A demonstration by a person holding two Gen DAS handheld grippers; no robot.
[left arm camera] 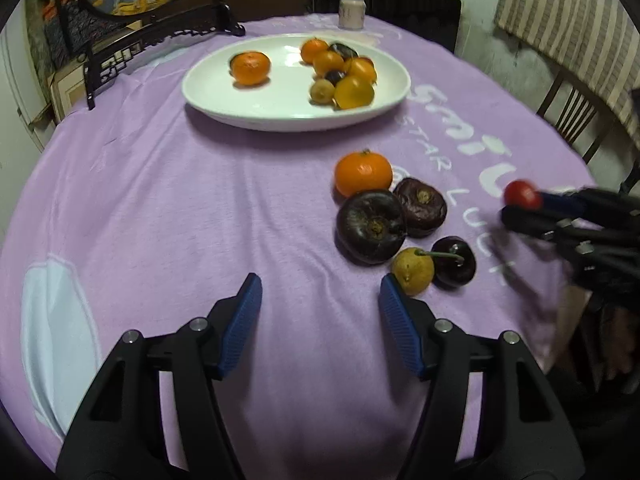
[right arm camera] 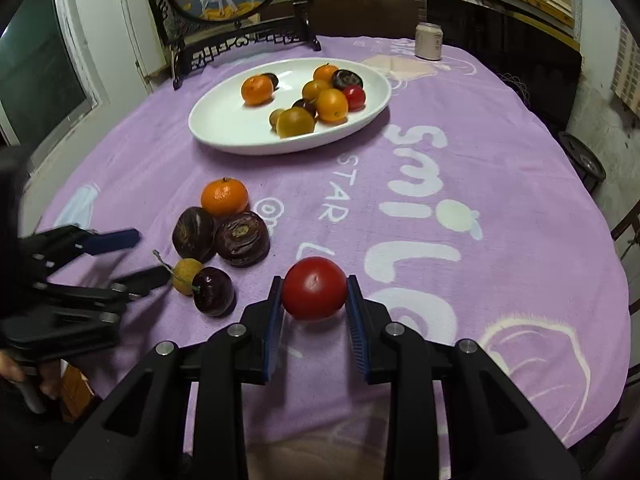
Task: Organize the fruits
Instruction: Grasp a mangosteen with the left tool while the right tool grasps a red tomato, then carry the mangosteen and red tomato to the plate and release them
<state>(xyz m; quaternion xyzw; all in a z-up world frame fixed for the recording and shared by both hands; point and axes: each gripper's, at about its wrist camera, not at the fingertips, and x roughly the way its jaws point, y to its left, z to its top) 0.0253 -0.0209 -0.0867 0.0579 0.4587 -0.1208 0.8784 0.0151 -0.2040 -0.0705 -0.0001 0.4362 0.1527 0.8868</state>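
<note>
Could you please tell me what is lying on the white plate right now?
The white plate holds several orange fruits, dark purple ones, a yellowish one and a small red one. The pile may hide more.

Purple-clothed table (right arm camera: pixel 500 184): plate (right arm camera: pixel 224 136), fruit (right arm camera: pixel 224 197), can (right arm camera: pixel 429 41)

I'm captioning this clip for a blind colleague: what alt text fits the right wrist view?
The right gripper is shut on a red tomato above a purple tablecloth. To its left, a tangerine, dark purple fruits and a small yellow fruit lie loose beside the open left gripper; behind, a white plate holds more fruit.
</note>
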